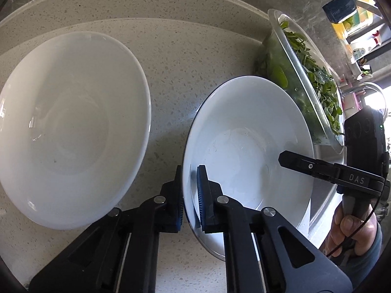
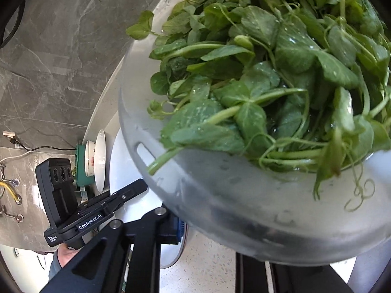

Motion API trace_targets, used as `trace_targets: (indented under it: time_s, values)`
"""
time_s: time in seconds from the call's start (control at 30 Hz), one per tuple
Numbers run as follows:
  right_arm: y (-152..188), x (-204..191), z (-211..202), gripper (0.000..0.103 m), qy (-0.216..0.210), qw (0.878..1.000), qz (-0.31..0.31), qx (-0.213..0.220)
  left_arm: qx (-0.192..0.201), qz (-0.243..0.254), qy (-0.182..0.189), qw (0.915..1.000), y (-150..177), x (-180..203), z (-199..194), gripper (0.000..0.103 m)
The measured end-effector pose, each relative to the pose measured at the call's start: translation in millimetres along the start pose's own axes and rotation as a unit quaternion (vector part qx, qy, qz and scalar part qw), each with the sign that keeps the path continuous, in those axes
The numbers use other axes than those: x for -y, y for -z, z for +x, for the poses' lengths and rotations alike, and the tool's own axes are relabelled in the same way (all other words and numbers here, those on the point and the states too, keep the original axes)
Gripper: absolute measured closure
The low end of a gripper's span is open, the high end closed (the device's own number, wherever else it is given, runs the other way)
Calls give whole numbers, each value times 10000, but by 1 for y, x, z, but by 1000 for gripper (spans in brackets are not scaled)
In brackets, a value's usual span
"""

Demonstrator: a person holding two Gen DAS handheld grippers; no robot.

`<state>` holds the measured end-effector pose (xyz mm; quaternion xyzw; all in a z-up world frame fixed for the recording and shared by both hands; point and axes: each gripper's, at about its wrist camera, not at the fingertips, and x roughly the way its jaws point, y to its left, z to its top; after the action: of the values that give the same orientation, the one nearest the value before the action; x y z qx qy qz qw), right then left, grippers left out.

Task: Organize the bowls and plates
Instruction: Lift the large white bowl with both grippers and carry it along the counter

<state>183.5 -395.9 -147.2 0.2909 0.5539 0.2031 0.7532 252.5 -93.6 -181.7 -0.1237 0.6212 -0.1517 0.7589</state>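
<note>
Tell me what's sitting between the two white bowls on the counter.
Nothing: in the left wrist view only bare speckled counter separates the left bowl from the right bowl.

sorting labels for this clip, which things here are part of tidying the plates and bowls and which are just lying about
Part of the job:
- right white bowl, left gripper shut on its rim
- left white bowl
- right gripper
- stacked dishes in the background

Just lying about:
- greens bowl, full of pea shoots
- green stand
- cables on the floor
</note>
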Motion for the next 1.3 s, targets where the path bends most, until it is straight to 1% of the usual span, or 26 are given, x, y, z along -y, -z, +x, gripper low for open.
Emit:
trace_targets:
  time_s: [0.3, 0.53, 0.77, 0.9, 0.97, 1.07, 1.1, 1.13, 1.23, 1.27, 1.3]
  values:
    - [5, -12, 9, 81, 21, 10000, -43, -81, -22, -67, -68, 10000, 10, 3, -4, 95]
    - [14, -26, 7, 81, 19, 9999, -102, -102, 53, -76, -29, 10000, 23, 11, -21, 95]
    - [28, -34, 7, 81, 44, 9998, -90, -148, -38, -226, 11, 9997, 48, 19, -25, 95]
    - [30, -34, 12, 80, 24, 9999, -26, -161, -140, -371, 90, 9992, 60, 14, -16, 95]
    - [29, -34, 14, 80, 9, 9998, -15, -174, -152, -432, 93, 9989, 61, 13, -14, 95]
    - [29, -35, 18, 80, 59, 9997, -53, -225, -190, -386, -19, 9991, 60, 13, -9, 95]
    - [29, -33, 21, 80, 75, 9996, -61, -252, -202, -412, -43, 9989, 59, 7, -8, 95]
    - [28, -34, 25, 80, 103, 9995, -68, -287, -135, -423, -29, 9990, 58, 7, -7, 95]
    - [29, -35, 29, 79, 137, 9992, -129, -345, -116, -413, -104, 9990, 52, 7, -5, 95]
    - [30, -36, 30, 76, 139, 9989, -182, -417, -100, -438, -120, 9989, 51, 7, -4, 95]
    - [30, -37, 30, 72, 110, 9987, -175, -473, -124, -474, -108, 9987, 50, 5, -4, 91]
